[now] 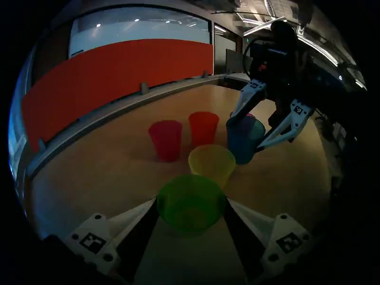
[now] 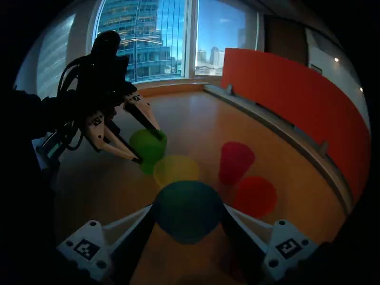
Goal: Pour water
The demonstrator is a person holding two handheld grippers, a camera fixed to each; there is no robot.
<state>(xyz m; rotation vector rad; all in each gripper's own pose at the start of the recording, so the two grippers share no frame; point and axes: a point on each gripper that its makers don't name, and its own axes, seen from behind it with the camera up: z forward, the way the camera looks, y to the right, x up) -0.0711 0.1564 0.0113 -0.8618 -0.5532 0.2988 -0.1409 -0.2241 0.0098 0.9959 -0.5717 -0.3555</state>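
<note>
Running across the upper left of the left gripper view, an orange panel (image 1: 109, 76) is backing the wooden table (image 1: 85, 180). Left of centre a pink cup (image 1: 166, 139) is standing upright on the table, with a red cup (image 1: 203, 127) just beside it to the right. At bottom centre the left gripper (image 1: 191, 200) is clamping a green cup (image 1: 190, 216), both fingers pressing on its sides and the mouth facing up. A yellow cup (image 1: 212, 163) is sitting just beyond the green one. Right of centre the right gripper (image 1: 246, 135) is reaching in from the upper right and squeezing a blue cup (image 1: 242, 145) between its white fingers. That cup is sitting just beside the yellow one and near the red one; whether it is resting on the table or lifted, I cannot tell.

In the right gripper view the left gripper is showing at the left, under tall windows (image 2: 142, 42), pinching the green cup between its fingers. The yellow cup is sitting between the green cup and the blue cup, which is being gripped at bottom centre. The pink and red cups are standing right of centre, and the orange panel is running down the right side. Whether any cup is holding water, I cannot tell.
</note>
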